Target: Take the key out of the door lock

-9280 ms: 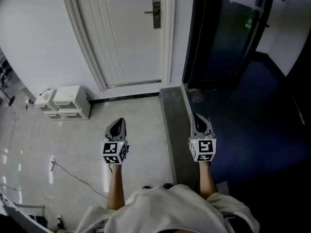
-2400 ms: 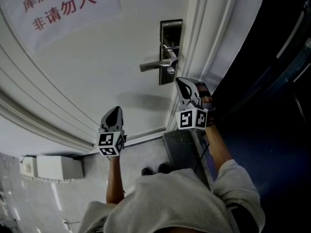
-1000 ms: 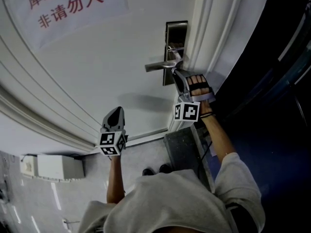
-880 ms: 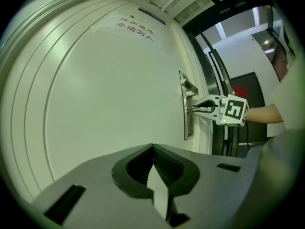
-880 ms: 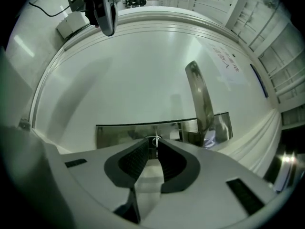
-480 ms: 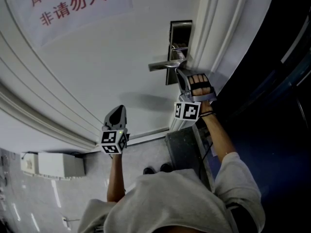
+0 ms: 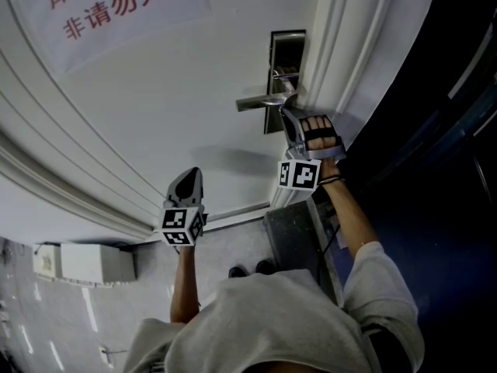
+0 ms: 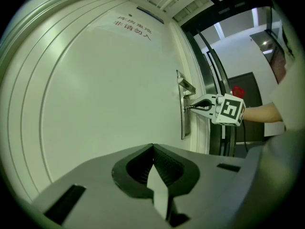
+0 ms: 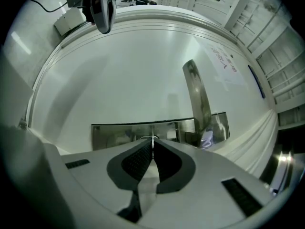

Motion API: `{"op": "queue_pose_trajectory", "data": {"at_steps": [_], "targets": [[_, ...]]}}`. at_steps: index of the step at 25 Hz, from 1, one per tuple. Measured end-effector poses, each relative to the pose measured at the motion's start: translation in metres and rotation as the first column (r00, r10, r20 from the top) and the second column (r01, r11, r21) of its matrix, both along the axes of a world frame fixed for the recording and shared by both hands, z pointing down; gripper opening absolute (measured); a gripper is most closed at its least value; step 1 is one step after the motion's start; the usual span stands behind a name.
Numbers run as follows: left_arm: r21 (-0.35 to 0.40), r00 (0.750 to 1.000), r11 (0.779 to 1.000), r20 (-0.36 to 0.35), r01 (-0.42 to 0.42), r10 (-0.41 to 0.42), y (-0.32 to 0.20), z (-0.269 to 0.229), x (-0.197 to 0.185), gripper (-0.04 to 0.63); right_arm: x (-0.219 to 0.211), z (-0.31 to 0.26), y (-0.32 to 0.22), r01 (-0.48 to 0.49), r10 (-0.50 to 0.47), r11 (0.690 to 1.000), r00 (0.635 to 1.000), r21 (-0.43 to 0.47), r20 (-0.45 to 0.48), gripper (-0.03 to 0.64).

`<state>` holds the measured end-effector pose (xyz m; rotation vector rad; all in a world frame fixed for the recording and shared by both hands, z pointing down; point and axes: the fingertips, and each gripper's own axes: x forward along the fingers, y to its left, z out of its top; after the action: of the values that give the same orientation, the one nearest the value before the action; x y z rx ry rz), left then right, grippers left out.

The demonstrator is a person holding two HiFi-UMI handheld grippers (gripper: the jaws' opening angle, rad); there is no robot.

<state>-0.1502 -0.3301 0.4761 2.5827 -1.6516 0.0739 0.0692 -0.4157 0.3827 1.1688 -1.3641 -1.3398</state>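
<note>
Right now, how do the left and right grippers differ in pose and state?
The right gripper is up at the lock plate; the left gripper hangs lower, apart from the door. The right gripper is shut on the key; the left gripper is shut on nothing. Both point at the door.

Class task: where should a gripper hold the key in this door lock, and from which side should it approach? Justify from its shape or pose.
Pinch the key by its head, the only part standing out of the lock plate, coming straight at the door; the right gripper is shut on it.
</note>
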Motion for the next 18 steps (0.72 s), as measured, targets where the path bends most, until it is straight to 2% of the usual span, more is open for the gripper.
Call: {"op": "queue_pose_trajectory", "data": {"at_steps": [18], "targets": [[-0.012,1.0,1.0,-0.006,-0.009,0.009,0.0069,0.0036,0.0045,0.017,0.0,-0.0003,0.0009,-0.001,0.001,1.0,1.0,-0.016,0.005,0.029]]}}
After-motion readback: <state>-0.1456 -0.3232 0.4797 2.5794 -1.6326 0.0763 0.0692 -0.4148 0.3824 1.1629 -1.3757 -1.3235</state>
